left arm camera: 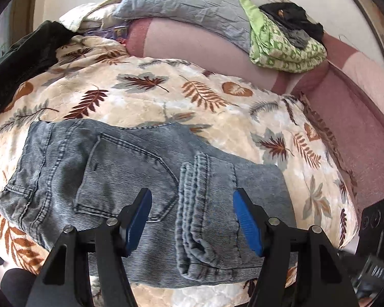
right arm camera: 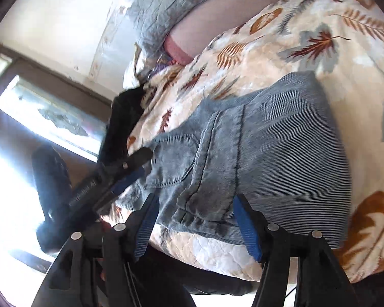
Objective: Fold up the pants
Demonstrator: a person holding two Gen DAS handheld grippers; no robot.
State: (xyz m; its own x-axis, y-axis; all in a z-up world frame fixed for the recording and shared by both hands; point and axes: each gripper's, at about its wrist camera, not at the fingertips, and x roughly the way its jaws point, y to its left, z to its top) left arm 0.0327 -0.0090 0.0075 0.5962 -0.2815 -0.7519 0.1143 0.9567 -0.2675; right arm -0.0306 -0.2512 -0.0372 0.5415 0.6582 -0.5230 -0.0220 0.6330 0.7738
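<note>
Grey-blue ribbed jeans [left arm camera: 130,168] lie folded on a cream leaf-print blanket [left arm camera: 166,94], back pocket up, with the leg hems [left arm camera: 199,204] laid across the near part. My left gripper [left arm camera: 193,193] hovers open over the hems, its blue pads wide apart and pressing on nothing. In the right wrist view the same jeans [right arm camera: 281,153] fill the middle. My right gripper [right arm camera: 195,198] stands open at their near edge, with denim showing between the pads but not clamped. The left gripper's fingers [right arm camera: 138,157] reach in from the left side of that view.
Behind the blanket are a pink cushioned back [left arm camera: 217,48], a grey quilted pillow [left arm camera: 187,2] and a green patterned cloth [left arm camera: 281,48] with a black garment [left arm camera: 291,15] on it. A dark garment [left arm camera: 20,58] lies at far left. A bright window [right arm camera: 51,117] is beyond the bed edge.
</note>
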